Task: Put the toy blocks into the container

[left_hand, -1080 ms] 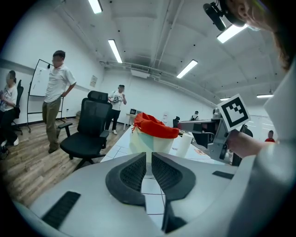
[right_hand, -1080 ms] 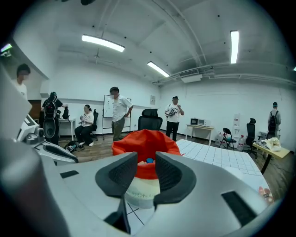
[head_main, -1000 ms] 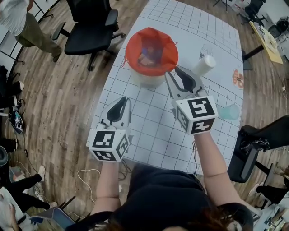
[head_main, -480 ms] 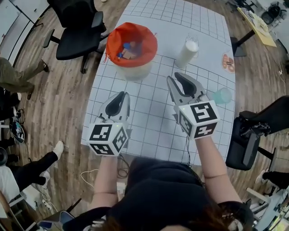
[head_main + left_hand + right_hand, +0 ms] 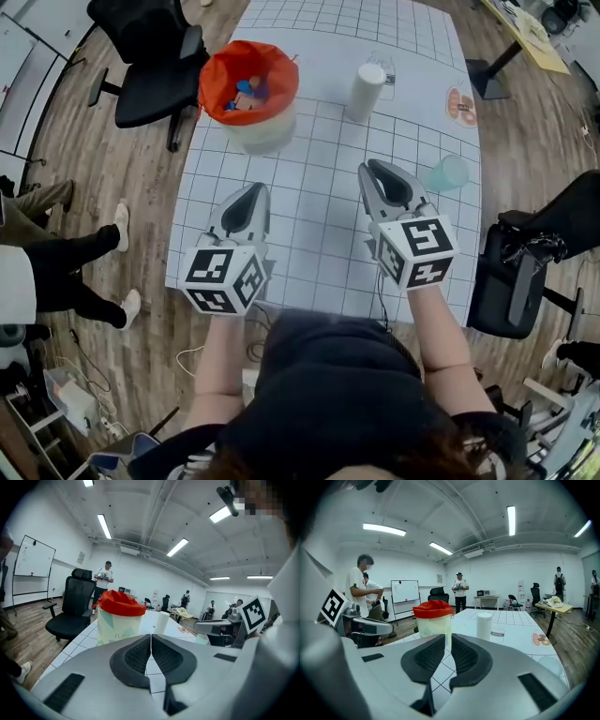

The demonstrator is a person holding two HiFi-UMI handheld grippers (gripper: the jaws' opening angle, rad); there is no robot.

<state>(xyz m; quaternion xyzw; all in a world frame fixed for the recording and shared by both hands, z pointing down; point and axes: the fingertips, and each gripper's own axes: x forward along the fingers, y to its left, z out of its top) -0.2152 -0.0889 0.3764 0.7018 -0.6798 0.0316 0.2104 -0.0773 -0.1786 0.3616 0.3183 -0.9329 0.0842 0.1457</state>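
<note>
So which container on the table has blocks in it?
The orange-lined bin at the table's far left: coloured blocks show inside. The white bottle and teal cup show none.

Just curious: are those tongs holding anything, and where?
Nothing is held. The left tongs are shut empty; the right tongs have just been closing, with nothing between them.

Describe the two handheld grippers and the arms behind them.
Both the left gripper and the right gripper have light grey shells, curved jaws lined with ribbed black pads, and a white cube printed with black square markers at the rear. The forearms are bare; the person wears a black top.
</note>
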